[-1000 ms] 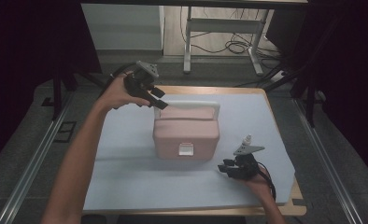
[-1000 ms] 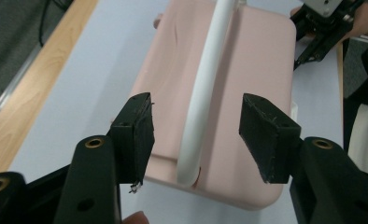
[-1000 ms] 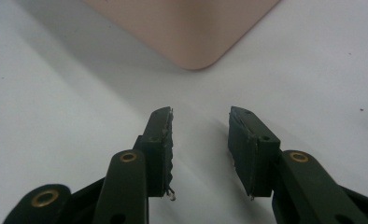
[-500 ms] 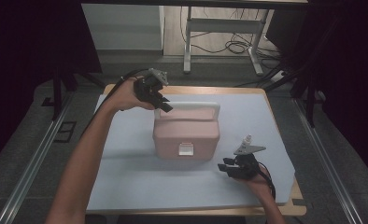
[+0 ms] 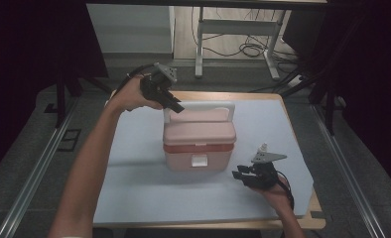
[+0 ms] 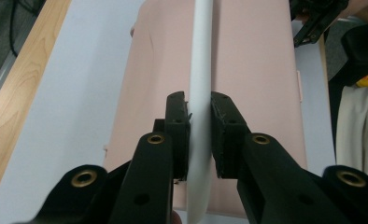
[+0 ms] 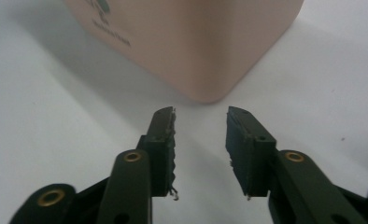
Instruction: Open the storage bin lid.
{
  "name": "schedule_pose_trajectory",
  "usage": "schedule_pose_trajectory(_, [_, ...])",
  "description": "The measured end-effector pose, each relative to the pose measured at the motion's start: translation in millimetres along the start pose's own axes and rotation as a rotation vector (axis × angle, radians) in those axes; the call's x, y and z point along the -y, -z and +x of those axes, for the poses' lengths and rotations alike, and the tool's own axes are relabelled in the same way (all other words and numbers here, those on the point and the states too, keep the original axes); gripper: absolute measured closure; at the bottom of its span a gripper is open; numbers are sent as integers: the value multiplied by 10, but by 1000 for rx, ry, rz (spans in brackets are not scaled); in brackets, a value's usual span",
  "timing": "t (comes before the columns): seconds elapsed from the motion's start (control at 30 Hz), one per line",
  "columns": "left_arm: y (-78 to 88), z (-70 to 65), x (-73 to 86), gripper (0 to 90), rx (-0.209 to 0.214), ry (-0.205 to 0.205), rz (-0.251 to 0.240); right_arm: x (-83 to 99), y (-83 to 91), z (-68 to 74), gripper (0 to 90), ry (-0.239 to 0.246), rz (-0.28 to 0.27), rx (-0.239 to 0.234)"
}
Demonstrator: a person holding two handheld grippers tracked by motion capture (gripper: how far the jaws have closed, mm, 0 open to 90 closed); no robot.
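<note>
High view: left tool [image 5: 176, 105] clamps white handle [image 5: 198, 105], forearm outstretched.

The high view looks forward and down over the whole pale blue table top [image 5: 134, 163]. Both gripper views sit close: the left looks along the white bar handle [image 6: 201, 70] of the pink plastic cooler box [image 5: 199, 146], the right at its lower corner.

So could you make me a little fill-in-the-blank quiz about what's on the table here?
1. The left gripper has its jaws closed on the box's white ____.
2. The box is ____ in colour.
3. The right gripper has ____ between its jaws.
4. The box's lid is ____.

Missing words: handle; pink; nothing; closed
</note>
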State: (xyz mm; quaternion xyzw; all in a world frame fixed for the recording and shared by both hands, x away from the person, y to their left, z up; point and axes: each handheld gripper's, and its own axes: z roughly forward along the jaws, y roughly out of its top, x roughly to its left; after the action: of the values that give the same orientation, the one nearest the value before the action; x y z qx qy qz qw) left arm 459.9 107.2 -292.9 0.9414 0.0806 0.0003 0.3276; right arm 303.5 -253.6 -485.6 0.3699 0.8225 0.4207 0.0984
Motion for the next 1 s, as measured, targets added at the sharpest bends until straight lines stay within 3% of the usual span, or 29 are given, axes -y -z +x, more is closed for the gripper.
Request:
schedule_pose_trajectory(0.13, [8,17,6,789,3,1,-7,-89,127,48,782,6,-65,13])
schedule_pose_trajectory(0.23, [10,28,4,791,7,-3,-4,-201,256,118,857,18,-149,14])
schedule_pose_trajectory(0.43, [11,41,6,791,11,-5,-5,-424,380,233,898,57,-254,16])
schedule_pose_trajectory(1.0, [3,39,7,789,10,-6,-1,-683,170,249,900,72,-270,47])
